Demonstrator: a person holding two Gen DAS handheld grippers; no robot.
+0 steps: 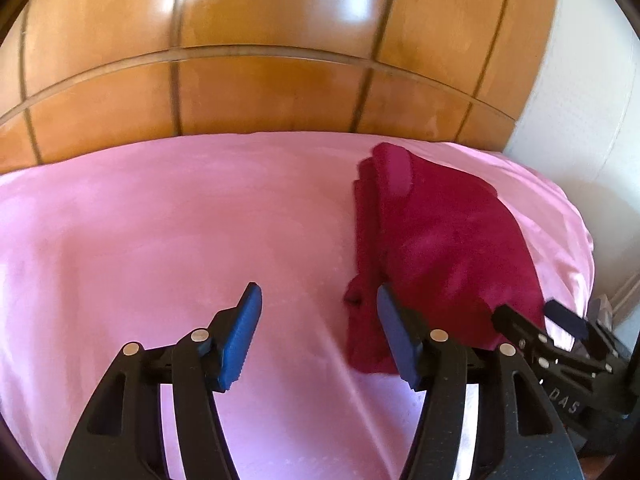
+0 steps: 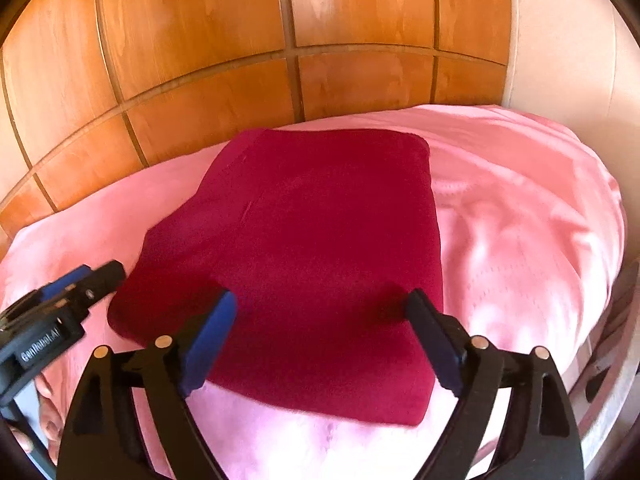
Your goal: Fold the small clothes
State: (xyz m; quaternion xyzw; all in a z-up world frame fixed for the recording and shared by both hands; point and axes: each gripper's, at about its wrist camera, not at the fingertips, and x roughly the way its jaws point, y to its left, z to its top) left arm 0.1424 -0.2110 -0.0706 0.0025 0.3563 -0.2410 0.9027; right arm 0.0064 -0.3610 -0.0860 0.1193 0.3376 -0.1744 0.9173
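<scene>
your left gripper point(image 1: 318, 304) and right gripper point(image 2: 320, 308) both gape empty; the red garment point(image 2: 312, 240) ahead looks folded, so tidy its left edge.

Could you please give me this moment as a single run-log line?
left tool: open, empty, over pink sheet | right tool: open, empty, over red garment | garment: folded, lying flat, released
</scene>
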